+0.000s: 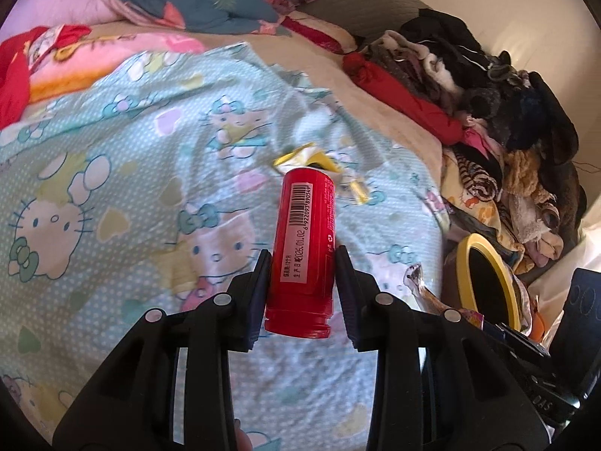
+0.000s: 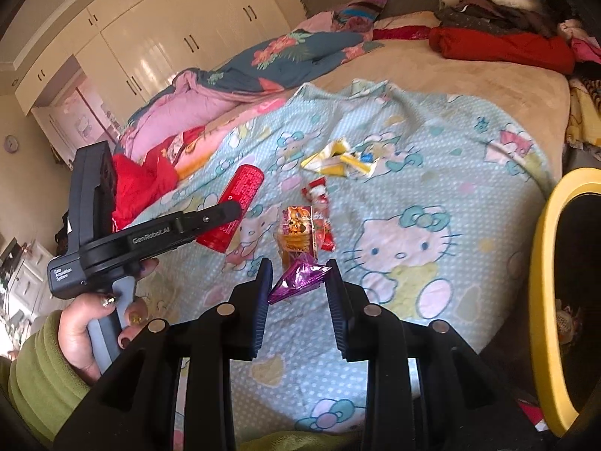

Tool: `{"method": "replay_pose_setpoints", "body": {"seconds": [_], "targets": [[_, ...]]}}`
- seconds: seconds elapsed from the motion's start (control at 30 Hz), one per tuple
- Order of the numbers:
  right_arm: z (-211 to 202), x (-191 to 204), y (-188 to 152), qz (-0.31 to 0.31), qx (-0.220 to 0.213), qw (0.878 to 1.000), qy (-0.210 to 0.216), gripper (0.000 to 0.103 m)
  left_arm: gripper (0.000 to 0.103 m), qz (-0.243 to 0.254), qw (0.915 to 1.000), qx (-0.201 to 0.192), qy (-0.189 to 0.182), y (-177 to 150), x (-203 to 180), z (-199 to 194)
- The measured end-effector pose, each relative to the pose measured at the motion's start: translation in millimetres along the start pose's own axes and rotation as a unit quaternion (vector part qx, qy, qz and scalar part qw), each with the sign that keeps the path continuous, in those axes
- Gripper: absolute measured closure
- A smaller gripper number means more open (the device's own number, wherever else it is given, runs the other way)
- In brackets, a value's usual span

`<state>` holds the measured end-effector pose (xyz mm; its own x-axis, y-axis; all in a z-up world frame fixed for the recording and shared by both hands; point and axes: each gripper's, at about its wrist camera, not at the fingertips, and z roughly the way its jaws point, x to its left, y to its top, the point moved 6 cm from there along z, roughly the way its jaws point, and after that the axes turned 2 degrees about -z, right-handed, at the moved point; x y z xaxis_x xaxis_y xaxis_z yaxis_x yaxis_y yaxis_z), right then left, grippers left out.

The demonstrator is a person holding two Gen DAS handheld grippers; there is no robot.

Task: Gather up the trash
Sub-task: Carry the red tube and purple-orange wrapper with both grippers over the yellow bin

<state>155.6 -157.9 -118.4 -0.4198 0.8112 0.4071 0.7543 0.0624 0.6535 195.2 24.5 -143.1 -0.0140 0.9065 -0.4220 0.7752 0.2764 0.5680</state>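
Observation:
A red cylindrical canister (image 1: 302, 255) with a barcode label is lifted above the bed, clamped between the pads of my left gripper (image 1: 303, 259). The right wrist view shows that same left gripper (image 2: 234, 212) shut on the canister (image 2: 240, 195), held by a hand (image 2: 86, 330) in a green sleeve. My right gripper (image 2: 299, 268) is shut on a crumpled purple wrapper (image 2: 300, 280). Still on the cartoon-cat blanket (image 2: 432, 195) lie a yellow wrapper (image 2: 338, 159), a red wrapper (image 2: 321, 206) and an orange snack packet (image 2: 298, 233). The left wrist view shows the yellow wrapper (image 1: 304, 158) beyond the canister.
A bin with a yellow rim (image 2: 544, 263) stands by the bed's right side, also seen in the left wrist view as the yellow-rimmed bin (image 1: 488, 282). Piled clothes (image 1: 488, 112) cover the bed's far right; quilts (image 2: 263, 60) lie at the back. Wardrobes (image 2: 150, 18) line the wall.

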Motion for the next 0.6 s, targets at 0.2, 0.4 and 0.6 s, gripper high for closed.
{"method": "replay_pose_setpoints", "body": {"seconds": [0.2, 0.4, 0.6], "targets": [[-21.5, -19.6, 5.8, 0.012, -0.024, 1.0, -0.013, 0.075, 0.076, 0.025, 0.9997, -0.005, -0.007, -0.4, -27.9, -4.2], [-44.0, -42.4, 10.4, 0.027, -0.05, 0.998, -0.031, 0.075, 0.076, 0.047, 0.9987, -0.009, -0.017, -2.9, -56.7, -8.3], [-65.1, -63.3, 15.3, 0.04, -0.072, 0.995, -0.048, 0.075, 0.076, 0.072, 0.997, -0.009, -0.028, -8.0, -85.4, -10.3]]}}
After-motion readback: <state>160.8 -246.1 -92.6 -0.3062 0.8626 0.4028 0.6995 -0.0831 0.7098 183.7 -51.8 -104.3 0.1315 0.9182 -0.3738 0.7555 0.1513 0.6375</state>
